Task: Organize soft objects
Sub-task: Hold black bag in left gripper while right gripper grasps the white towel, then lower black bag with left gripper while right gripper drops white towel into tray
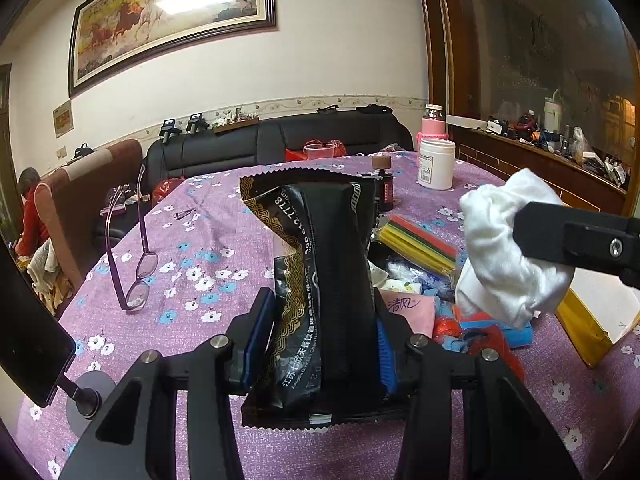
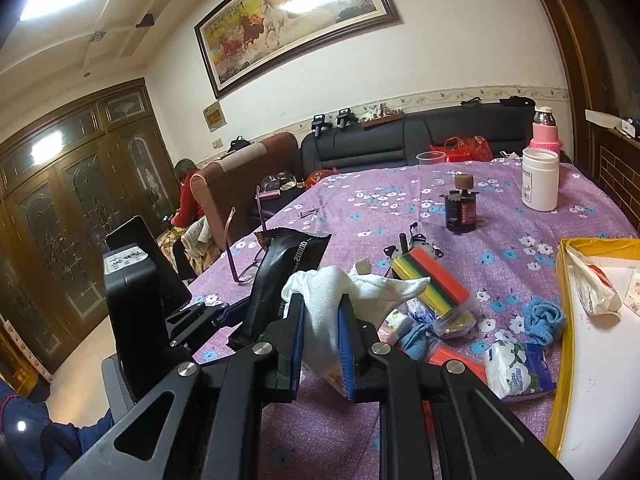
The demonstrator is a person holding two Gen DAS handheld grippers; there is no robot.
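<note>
Both hands full above a cluttered purple tabletop (image 2: pixel 500 216)

The left gripper (image 1: pixel 320 344) pinches a black foil packet (image 1: pixel 324 280) upright by its lower half; the right gripper (image 2: pixel 320 320) has its jaws pressed tight on a white cloth (image 2: pixel 332 300), which is light and limp and looks likeliest to sag, so a bunched middle grip suits it. The crinkly packet looks slippery.

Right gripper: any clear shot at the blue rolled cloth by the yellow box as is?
Probably not yet. The right gripper is shut on the white cloth, so its jaws are taken. The path itself looks free: the blue rolled cloth lies uncovered on the tablecloth, beside the yellow box.
</note>
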